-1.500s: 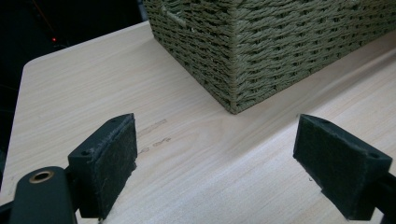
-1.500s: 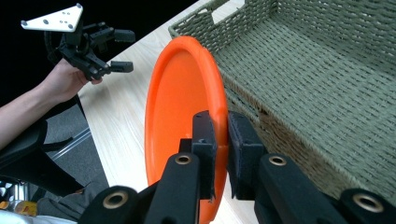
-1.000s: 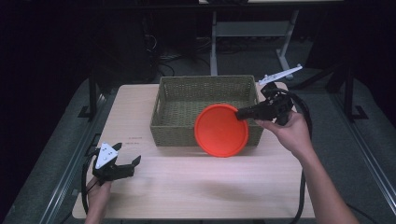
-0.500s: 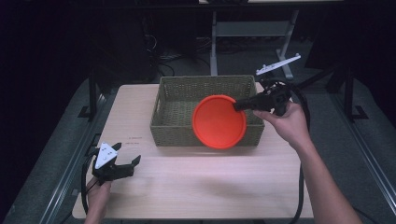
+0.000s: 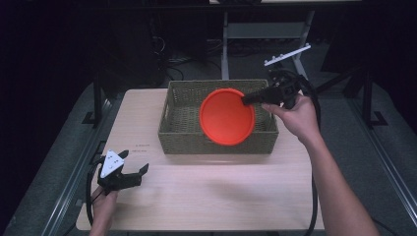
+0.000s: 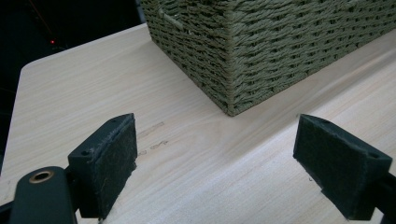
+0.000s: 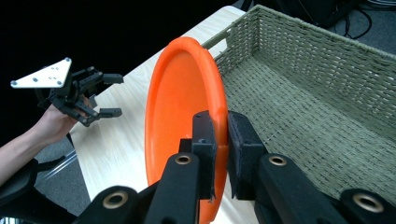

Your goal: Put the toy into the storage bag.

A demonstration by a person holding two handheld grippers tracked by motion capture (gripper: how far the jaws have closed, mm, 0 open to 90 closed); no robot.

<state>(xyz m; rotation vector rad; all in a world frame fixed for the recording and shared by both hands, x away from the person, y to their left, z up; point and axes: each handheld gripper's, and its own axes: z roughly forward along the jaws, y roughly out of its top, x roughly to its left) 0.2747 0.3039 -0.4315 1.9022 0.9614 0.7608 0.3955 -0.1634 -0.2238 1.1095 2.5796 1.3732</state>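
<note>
**Plate poised over the basket**

The woven basket (image 5: 172, 132) sits at the table's (image 5: 221, 196) far side. Your right gripper (image 5: 247, 99) pinches the orange plate (image 5: 226, 118) by its rim, tilted above the basket, seemingly for lowering in. Your left gripper (image 5: 132, 170) rests near-left, jaws apart, empty.

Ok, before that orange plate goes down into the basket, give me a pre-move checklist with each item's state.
1. Right gripper clamped on the orange plate rim: ok.
2. Plate held over the woven basket: ok, though it stands on edge, tilted.
3. Basket floor seen beside the plate bare: ok; the part behind the plate, cannot tell.
4. Left gripper away from the basket, near the table front corner: ok.
5. Left gripper open and holding nothing: ok.
</note>
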